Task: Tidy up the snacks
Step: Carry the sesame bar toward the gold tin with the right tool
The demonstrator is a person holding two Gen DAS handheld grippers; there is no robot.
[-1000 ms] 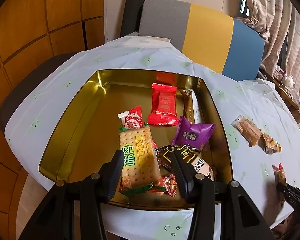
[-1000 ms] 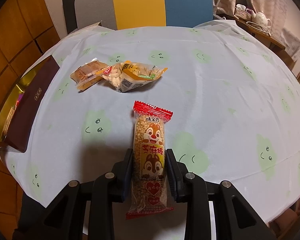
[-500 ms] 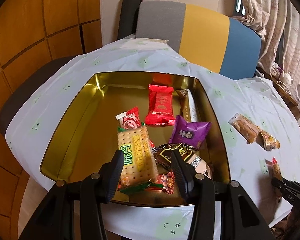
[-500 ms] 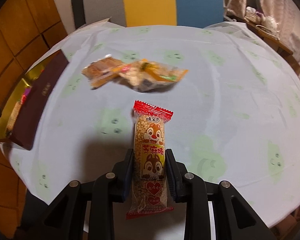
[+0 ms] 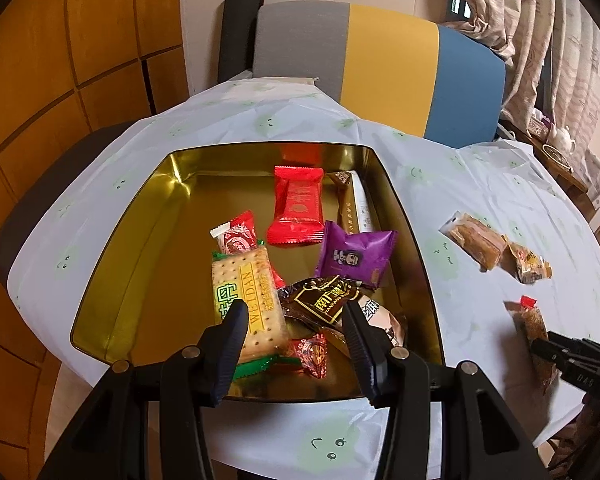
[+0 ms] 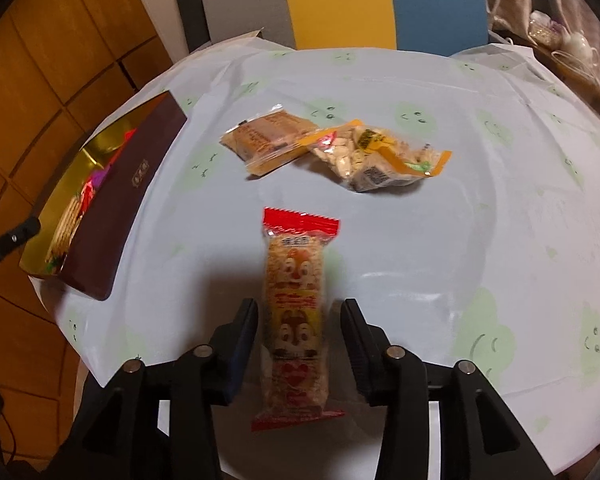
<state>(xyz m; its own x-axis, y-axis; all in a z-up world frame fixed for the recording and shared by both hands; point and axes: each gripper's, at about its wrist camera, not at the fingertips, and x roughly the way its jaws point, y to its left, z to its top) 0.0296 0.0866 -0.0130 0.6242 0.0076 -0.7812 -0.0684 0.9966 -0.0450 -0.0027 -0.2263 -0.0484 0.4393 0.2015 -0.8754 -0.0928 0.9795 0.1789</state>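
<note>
A gold tin (image 5: 112, 240) holds several wrapped snacks, among them a cracker pack (image 5: 246, 292), a red pack (image 5: 298, 210) and a purple pack (image 5: 354, 258). My left gripper (image 5: 294, 320) is open and empty above the tin's near edge. My right gripper (image 6: 298, 320) is open; a chipmunk-print rice bar (image 6: 298, 300) lies blurred between its jaws, clear of both pads. The tin (image 6: 76, 184) shows at the left of the right wrist view. An orange-wrapped cake (image 6: 268, 140) and a bag of white pieces (image 6: 374, 158) lie further back on the table.
The round table (image 6: 480, 220) has a pale cloth with green faces. A grey, yellow and blue chair (image 5: 380, 60) stands behind it. A wooden wall is at the left. A teapot on a side table (image 5: 556, 144) is at the far right.
My right gripper has opened and let go of the rice bar after lifting and turning left toward the tin. My left gripper pulled back slightly from the tin.
</note>
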